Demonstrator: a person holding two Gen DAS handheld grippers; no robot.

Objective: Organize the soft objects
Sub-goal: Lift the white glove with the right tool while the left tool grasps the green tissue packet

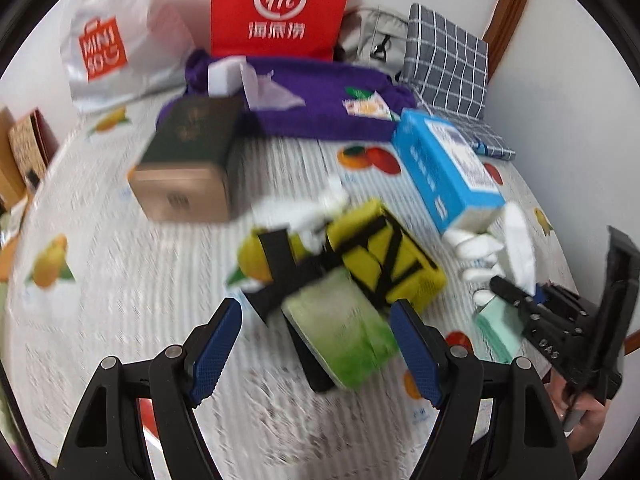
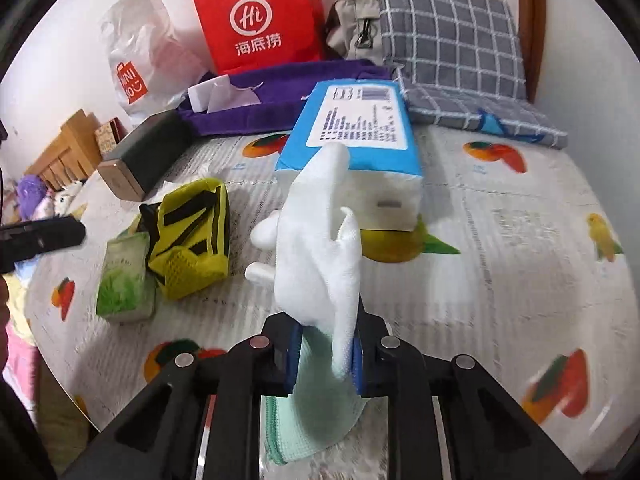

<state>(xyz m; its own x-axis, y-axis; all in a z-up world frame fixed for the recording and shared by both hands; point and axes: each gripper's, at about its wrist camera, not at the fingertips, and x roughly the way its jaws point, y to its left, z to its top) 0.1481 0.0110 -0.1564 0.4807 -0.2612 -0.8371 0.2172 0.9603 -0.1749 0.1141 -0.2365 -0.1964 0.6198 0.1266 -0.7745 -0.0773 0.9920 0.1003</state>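
On the fruit-print bedspread (image 2: 500, 240), bare room lies at the right; walls close the far edge. Right gripper (image 2: 326, 356) is clamped on a white glove (image 2: 316, 256) above a mint cloth (image 2: 316, 420). Left gripper (image 1: 316, 344) stands wide, empty, around a green tissue pack (image 1: 344, 340) touching a yellow mesh bag (image 1: 384, 256).

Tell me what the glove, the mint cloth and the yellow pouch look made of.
Glove: white knit fabric, matte; fine weave texture, limp fingers.
Mint cloth: likely microfibre; a waffle-like weave and stitched edge show.
Yellow pouch: apparently synthetic mesh with black webbing straps; netting shows on its lower panel.
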